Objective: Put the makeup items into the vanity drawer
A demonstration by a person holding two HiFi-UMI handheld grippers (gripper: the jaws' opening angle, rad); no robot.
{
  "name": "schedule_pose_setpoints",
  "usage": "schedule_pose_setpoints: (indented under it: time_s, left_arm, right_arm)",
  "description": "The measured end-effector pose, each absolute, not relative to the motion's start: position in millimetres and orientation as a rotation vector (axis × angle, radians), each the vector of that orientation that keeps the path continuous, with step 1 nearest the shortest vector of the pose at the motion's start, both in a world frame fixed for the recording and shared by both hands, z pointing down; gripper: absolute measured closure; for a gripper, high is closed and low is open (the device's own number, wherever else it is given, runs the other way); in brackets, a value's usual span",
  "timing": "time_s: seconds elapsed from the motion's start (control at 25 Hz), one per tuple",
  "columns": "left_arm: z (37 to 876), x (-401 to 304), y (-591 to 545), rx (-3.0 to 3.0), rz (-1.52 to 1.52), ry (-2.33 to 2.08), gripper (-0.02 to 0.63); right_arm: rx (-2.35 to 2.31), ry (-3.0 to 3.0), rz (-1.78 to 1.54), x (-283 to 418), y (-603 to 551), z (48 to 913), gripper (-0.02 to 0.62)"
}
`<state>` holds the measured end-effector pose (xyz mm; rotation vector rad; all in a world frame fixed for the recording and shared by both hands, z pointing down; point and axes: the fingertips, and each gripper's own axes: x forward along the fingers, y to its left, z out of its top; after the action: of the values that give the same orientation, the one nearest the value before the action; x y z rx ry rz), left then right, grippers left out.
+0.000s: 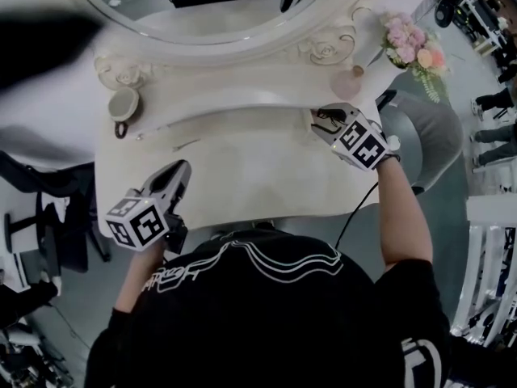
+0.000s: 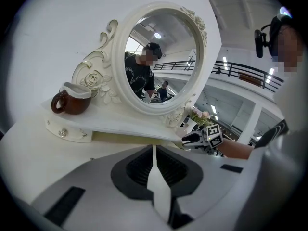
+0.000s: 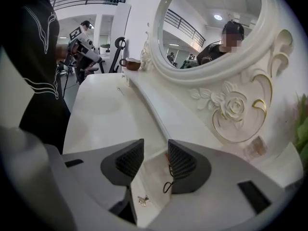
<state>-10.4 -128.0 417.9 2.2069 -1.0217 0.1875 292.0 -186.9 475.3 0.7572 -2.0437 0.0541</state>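
Bright, even overhead light bleaches the white bench [image 1: 242,176]; a lamp [image 2: 158,35] glints in the mirror [image 2: 161,66]. Head view is soft, shadows faint. Gripper views bulge, with black corners.

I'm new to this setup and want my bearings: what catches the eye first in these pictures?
A white ornate vanity with a big oval mirror dominates. A brown cup sits on its shelf at left; pink flowers stand beside its right end. The left gripper, shut, is near the front edge; the right gripper, open, points at the shelf.
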Motion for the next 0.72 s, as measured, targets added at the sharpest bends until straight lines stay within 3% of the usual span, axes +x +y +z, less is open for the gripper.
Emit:
schedule_pose_setpoints:
  time_s: [0.72]
  left_arm:
    - [423,-138,-90,2.095,0.085,-1.195,0.563]
  right_arm:
    - [0.444,-2.177,-0.094,82,-174,487,0.435]
